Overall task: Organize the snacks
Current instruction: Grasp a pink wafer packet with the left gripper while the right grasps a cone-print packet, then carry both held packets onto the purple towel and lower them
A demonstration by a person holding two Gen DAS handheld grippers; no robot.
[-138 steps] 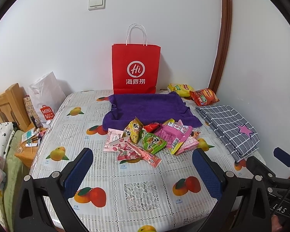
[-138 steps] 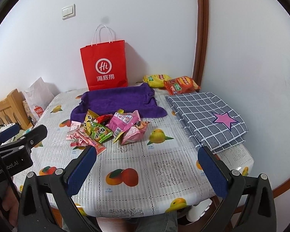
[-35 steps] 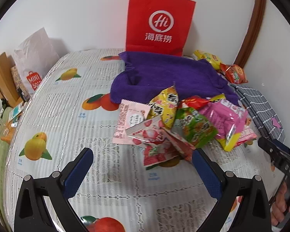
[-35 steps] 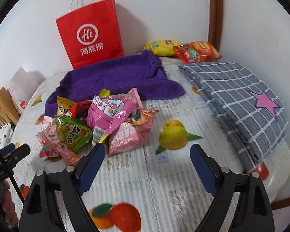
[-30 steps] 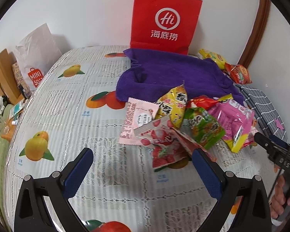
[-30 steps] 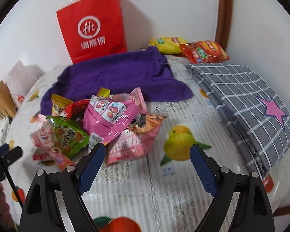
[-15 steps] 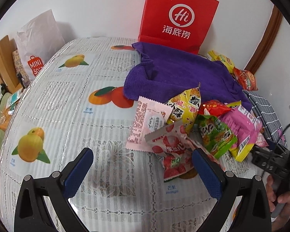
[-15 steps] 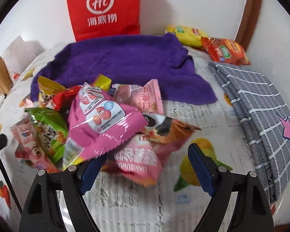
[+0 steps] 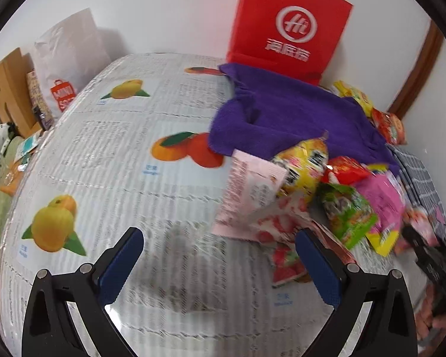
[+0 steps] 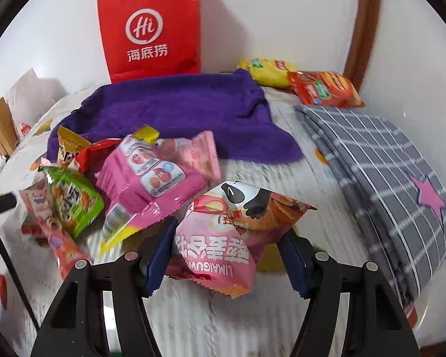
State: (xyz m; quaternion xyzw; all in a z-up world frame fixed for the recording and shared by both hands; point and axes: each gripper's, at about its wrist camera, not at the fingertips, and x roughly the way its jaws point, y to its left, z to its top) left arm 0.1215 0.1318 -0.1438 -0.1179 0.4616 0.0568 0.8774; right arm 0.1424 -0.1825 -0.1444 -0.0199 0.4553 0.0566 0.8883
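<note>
Although our task is to organize the snacks, almost all of it is left: the table (image 10: 282, 312) carries one loose pile (image 10: 128, 178) in front of the purple towel (image 10: 178, 110), and the red bag (image 10: 151, 26) behind stands untouched. Two chip bags (image 10: 300, 80) lie apart by the wall. Our right hand-held gripper (image 10: 226, 253) is closing around the pink panda packet (image 10: 223, 238) at the pile's near edge, not yet clearly pinching it. Our left hand-held gripper (image 9: 220, 261) hangs wide and empty over bare cloth beside the pile.
</note>
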